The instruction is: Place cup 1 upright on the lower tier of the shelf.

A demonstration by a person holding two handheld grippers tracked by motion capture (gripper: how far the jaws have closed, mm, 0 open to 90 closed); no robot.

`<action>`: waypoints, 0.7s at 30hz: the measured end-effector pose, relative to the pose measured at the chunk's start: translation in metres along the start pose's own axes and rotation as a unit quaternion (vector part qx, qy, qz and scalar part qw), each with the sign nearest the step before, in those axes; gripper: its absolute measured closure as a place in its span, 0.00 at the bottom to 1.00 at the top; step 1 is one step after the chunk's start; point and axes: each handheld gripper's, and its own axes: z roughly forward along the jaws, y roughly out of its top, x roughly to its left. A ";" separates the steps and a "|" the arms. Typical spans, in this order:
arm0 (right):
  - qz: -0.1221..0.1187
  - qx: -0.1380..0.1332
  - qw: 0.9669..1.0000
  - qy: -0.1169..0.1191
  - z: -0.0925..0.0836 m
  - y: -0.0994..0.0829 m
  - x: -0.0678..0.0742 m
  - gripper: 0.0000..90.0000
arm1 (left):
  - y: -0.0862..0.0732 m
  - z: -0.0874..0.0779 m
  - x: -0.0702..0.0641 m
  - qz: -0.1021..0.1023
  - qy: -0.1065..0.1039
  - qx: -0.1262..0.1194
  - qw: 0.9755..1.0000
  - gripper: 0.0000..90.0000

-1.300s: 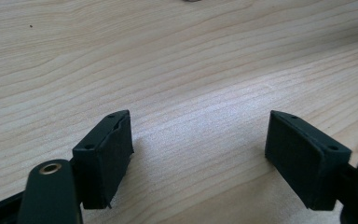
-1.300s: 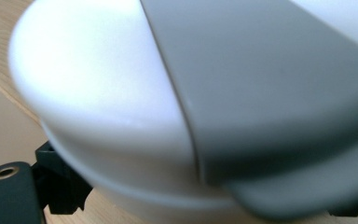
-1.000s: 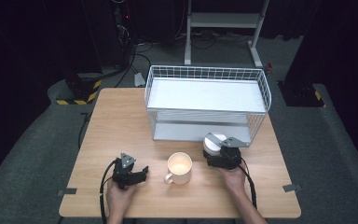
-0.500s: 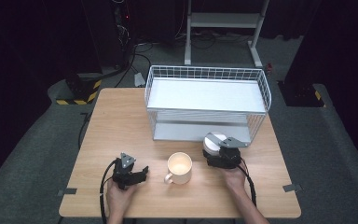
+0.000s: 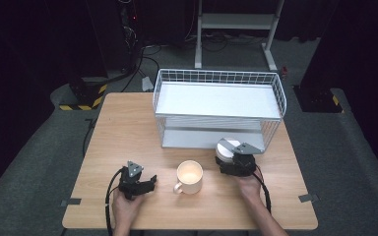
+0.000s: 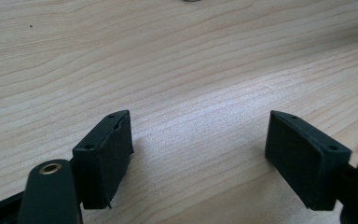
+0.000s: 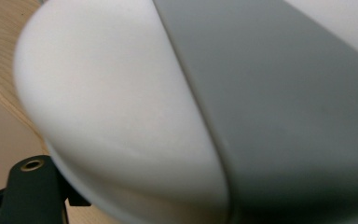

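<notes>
Inspector: State of the right gripper?
Clerk: Its jaws have just been closing around the white-and-grey cup, which stands on the tabletop just before the wire rack; contact cannot be told.
Inspector: The left gripper?
Clerk: Jaws apart, nothing between them, beside the cream mug.

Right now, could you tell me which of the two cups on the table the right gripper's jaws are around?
The white-and-grey cup beside the wire rack, not the cream handled mug standing free mid-table.
</notes>
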 end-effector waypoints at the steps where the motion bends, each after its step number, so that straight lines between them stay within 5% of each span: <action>1: 0.002 0.000 1.000 0.000 0.000 0.000 0.000 0.21 | 0.000 0.000 0.000 0.001 -0.001 0.002 1.000 0.26; 21: 0.022 -0.002 1.000 0.004 -0.002 0.019 -0.024 0.21 | 0.000 0.000 0.000 0.001 0.000 0.002 1.000 0.26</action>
